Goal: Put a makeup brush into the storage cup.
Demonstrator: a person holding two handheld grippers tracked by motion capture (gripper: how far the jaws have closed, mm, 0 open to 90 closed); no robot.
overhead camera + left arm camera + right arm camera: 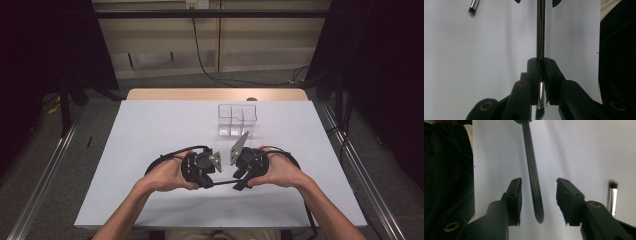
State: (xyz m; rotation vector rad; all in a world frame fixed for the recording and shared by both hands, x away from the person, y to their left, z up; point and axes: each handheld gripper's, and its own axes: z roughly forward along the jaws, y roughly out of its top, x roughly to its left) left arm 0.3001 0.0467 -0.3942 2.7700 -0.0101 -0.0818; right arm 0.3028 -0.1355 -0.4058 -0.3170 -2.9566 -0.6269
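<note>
Forearms come in from the near edge of the white table point(150, 130) in the high view, each hand wrapped round a black tool, and the two tools face each other at the near middle of the surface.

On the left, the left hand-held gripper point(207, 172) points rightward. In the left gripper view its jaws stand pressed together on a thin dark rod point(540, 37), which runs straight out from between the pads toward the far top of that picture; a shiny stretch of the same rod shows below the pads, between the linkage arms. A second short metal pin point(473, 7) lies on the table at the upper left of that view, its exact kind too blurred to tell.

Between the two tools, the high view shows the rod as a thin dark line just above the table, bridging the gap.

On the right, the right hand-held gripper point(239, 179) points leftward. In the right gripper view point(539, 200) its jaws stand apart with the rod's rounded free end hanging between them, touching neither pad. A short metal piece point(612, 200) lies at the right edge of that view.

Farther off, right of centre on the table, stands a clear divided box point(237, 120), well apart from both hands.
</note>
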